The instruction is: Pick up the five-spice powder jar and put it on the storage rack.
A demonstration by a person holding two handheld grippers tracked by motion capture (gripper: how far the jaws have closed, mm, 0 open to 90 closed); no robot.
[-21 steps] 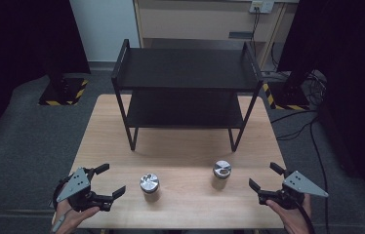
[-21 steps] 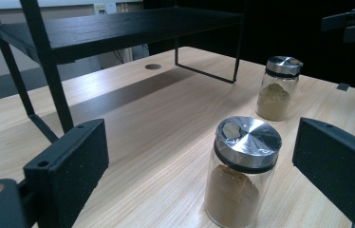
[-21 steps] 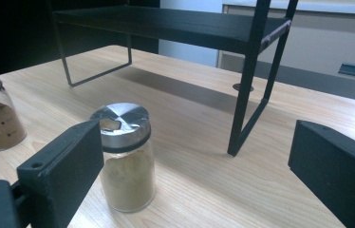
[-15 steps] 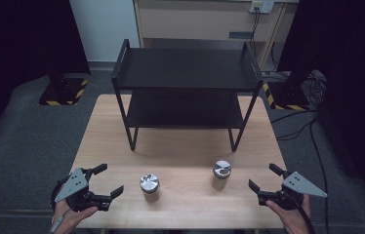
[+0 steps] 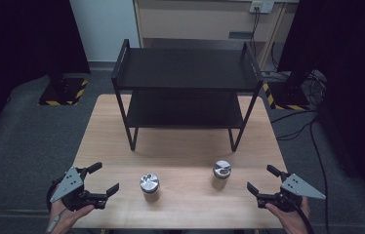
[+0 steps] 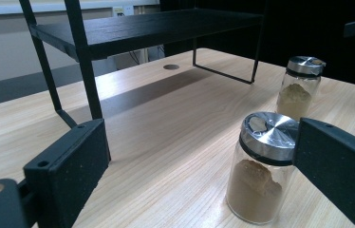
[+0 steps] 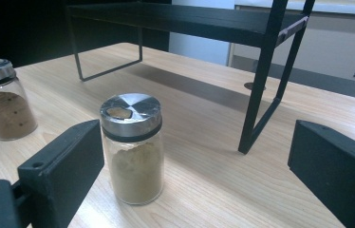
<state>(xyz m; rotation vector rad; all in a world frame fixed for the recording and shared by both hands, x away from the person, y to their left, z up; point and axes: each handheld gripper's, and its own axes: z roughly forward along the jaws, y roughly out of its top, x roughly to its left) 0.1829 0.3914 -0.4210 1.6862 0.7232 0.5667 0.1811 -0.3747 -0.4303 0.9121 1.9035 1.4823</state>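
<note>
Left gripper (image 5: 103, 178): fingers open, empty.
Right gripper (image 5: 263, 179): fingers open, empty.
Between: two spice jars (image 5: 149, 184) (image 5: 222, 170).
Behind: black shelf rack (image 5: 186, 69) stood on table (image 5: 185, 156).

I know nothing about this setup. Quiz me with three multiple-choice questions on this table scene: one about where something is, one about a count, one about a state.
1. Where does the black two-tier shelf rack stand?
A. at the far half of the wooden table
B. on the floor left of the table
C. at the table's near edge

2. How many spice jars stand on the table?
A. one
B. two
C. four

3. How do the jaws of the left hand-held gripper stand?
A. clamped on a jar
B. shut on nothing
C. open, holding nothing

Answers:
1 A: in the high view the rack's feet rest on the table's far half.
2 B: the left spice jar and the right spice jar, each with a metal lid, stand in front of the rack.
3 C: its jaws are spread, apart from the left jar; the right hand-held gripper is open too.
</note>
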